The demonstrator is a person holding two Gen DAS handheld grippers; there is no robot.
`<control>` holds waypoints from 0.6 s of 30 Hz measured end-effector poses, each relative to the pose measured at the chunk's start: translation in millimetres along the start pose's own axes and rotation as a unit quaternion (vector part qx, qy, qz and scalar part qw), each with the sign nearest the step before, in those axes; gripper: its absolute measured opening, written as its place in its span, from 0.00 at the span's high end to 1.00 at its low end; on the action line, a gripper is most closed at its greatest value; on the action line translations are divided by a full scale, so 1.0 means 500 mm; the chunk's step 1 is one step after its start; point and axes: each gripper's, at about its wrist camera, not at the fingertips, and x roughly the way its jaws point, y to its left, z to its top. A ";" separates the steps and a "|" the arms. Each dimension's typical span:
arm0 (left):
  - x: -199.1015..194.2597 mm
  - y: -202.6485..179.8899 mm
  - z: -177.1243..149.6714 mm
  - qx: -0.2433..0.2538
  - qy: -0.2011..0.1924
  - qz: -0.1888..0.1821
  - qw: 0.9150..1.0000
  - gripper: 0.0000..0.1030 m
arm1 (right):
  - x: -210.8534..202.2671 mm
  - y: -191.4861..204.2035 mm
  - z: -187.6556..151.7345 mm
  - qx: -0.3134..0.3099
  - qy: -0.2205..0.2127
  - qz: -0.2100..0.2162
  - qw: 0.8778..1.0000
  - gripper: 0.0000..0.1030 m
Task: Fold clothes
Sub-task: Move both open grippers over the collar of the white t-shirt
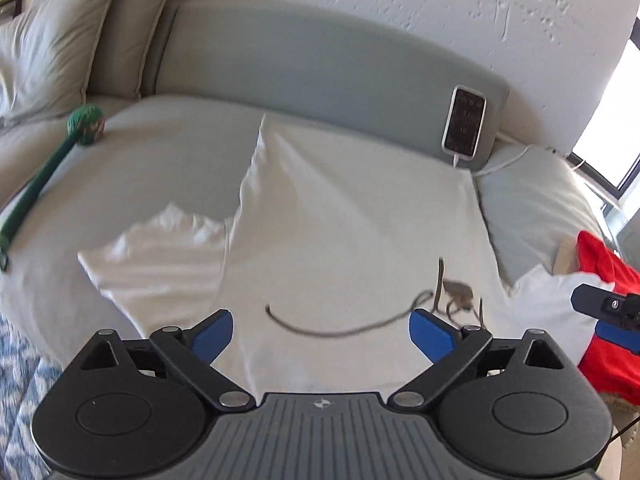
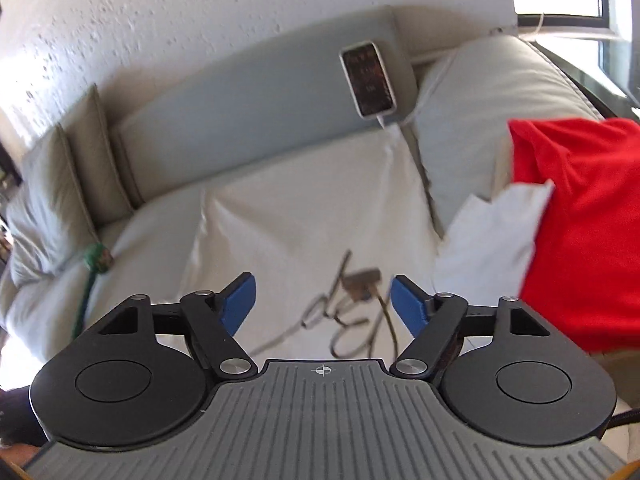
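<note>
In the left wrist view, cushions (image 1: 52, 40) are seen at the upper left of the frame, and below them a green stick with a round head (image 1: 48, 160) is laid across the grey sofa seat (image 1: 168, 152) at the left edge. A patterned blue rug (image 1: 16, 380) is glimpsed at the lower left corner. A white T-shirt (image 1: 340, 220) is spread flat over the middle of the frame, one sleeve stretched toward the left and its far edge reaching the grey backrest (image 1: 300, 64). A dark cord with a small brown tag (image 1: 456, 292) is lying on the shirt, low and right of centre. The left gripper (image 1: 320, 330) is held released at the bottom centre, its blue pads (image 1: 212, 336) wide apart above the shirt and nothing clasped between them. A phone (image 1: 464, 122) on a white cable is propped against the backrest at the upper right. A red garment (image 1: 608, 320) is piled at the right edge, white cloth just beside it, and part of the right gripper (image 1: 600, 304) shows there. In the right wrist view the right gripper (image 2: 323, 302) is likewise spread at the bottom centre, empty, over the cord on the shirt, with the red garment filling the right side of the frame
</note>
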 end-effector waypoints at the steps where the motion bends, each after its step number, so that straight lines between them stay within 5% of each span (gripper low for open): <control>1: 0.002 -0.002 -0.009 -0.006 0.015 -0.006 1.000 0.07 | -0.002 -0.001 -0.024 -0.005 0.006 -0.011 1.000 0.26; 6: 0.002 -0.007 -0.024 -0.036 0.050 0.007 0.998 0.07 | -0.025 -0.017 -0.101 0.007 0.022 -0.034 0.999 0.21; 12: -0.016 -0.025 -0.036 -0.011 0.032 -0.013 0.999 0.07 | -0.025 -0.019 -0.133 0.002 0.049 -0.025 0.998 0.20; 18: -0.003 -0.039 -0.059 -0.009 0.040 0.028 0.999 0.07 | -0.020 -0.013 -0.142 -0.007 0.051 -0.030 0.998 0.18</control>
